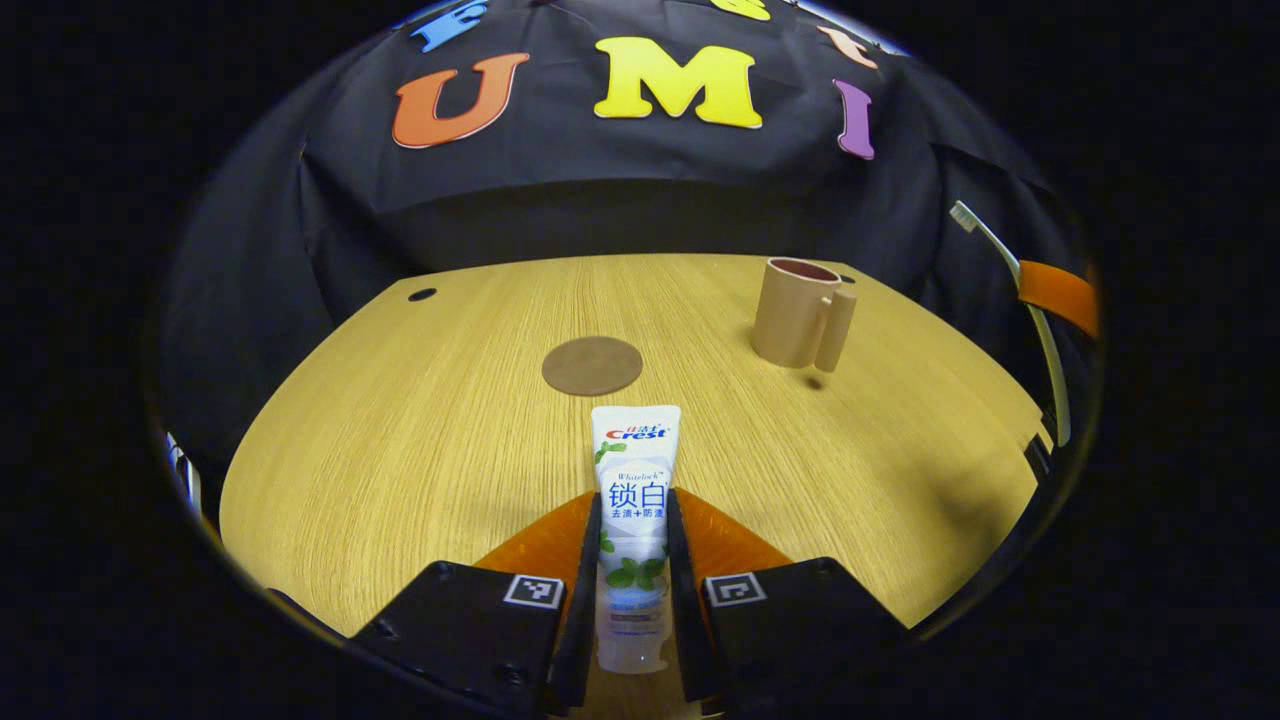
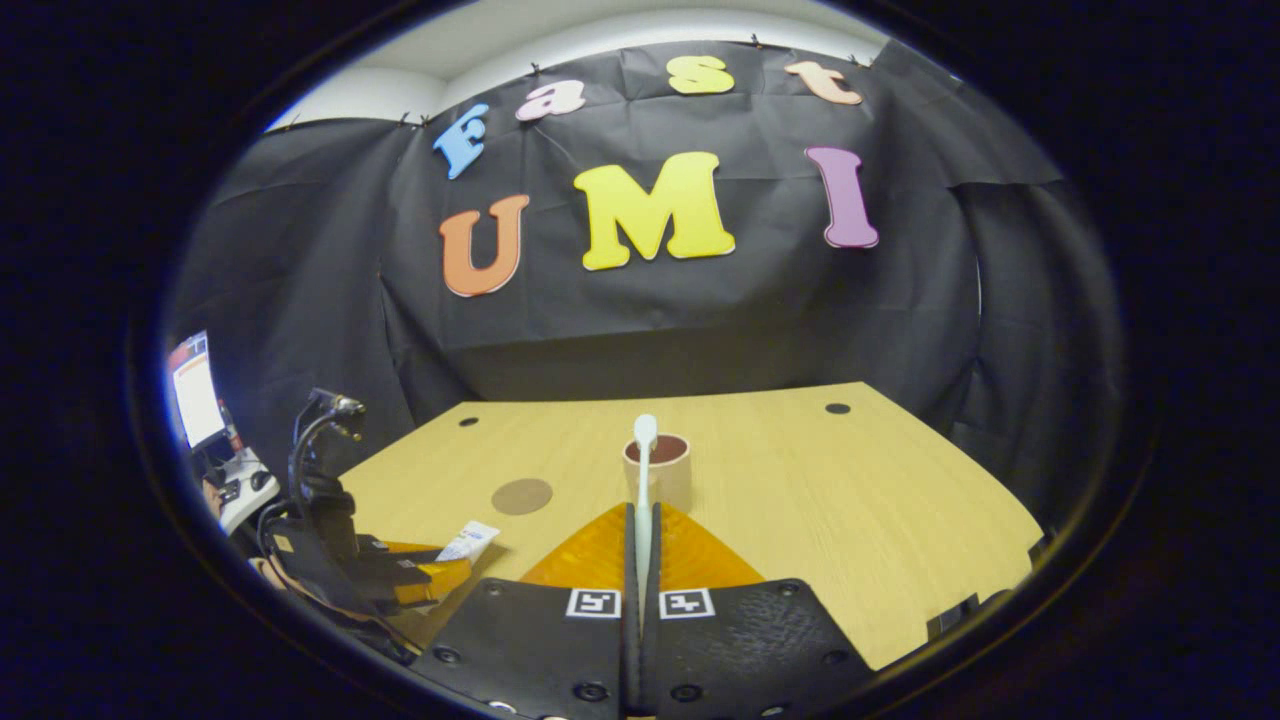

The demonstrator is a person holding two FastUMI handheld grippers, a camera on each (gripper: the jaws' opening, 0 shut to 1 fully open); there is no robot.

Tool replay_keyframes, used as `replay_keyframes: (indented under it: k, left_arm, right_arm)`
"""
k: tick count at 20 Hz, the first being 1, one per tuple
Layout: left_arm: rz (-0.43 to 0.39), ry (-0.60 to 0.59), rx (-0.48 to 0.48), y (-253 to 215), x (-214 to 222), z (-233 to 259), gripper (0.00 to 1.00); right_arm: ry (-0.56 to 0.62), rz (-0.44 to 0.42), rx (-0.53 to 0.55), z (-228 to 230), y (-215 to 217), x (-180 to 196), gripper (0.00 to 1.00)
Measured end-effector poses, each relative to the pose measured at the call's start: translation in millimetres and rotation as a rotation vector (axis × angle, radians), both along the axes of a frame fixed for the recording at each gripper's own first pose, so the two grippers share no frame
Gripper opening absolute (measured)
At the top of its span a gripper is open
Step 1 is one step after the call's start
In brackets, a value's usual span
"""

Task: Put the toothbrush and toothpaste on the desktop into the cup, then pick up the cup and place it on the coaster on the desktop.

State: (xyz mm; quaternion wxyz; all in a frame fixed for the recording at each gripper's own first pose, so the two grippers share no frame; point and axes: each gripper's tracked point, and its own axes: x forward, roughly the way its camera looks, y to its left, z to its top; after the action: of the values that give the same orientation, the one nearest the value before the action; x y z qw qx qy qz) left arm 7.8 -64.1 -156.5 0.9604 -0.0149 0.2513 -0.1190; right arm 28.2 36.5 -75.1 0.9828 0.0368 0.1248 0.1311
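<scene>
bench (image 1: 420, 450): pale yellow wood grain | coaster (image 1: 592, 365): plain brown | cup (image 1: 795, 310): tan outside, dark red inside | toothpaste (image 1: 635, 490): white tube, blue lettering, green leaf print | toothbrush (image 2: 644, 480): pale whitish

toothbrush (image 2: 643, 500) handle hidden between fingers, bristles perhaps too small

The surface (image 1: 430, 440) is pale wood with fine straight grain and a soft satin sheen. A glossy plastic toothpaste tube (image 1: 634, 500) catches light. The cup (image 1: 797, 312) looks like matt, smooth plastic. The coaster (image 1: 592, 365) is flat and matt, material unclear. The toothbrush (image 2: 643, 490) is smooth pale plastic. The wall (image 2: 700, 320) behind is creased matt cloth.
</scene>
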Motion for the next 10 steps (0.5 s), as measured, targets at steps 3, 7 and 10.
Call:
replay_keyframes:
  k: [3,7,10]
  left_arm:
    - [0.025,-0.062,-0.045,5,10,18,0.37]
    - [0.029,-0.135,-0.072,1,21,43,0.37]
    - [0.028,-0.202,-0.082,-8,31,62,0.37]
  right_arm:
    - [-0.027,0.046,0.075,18,12,27,0.00]
    - [-0.050,0.119,0.127,33,24,74,0.00]
    - [-0.087,0.141,0.169,45,26,114,0.00]
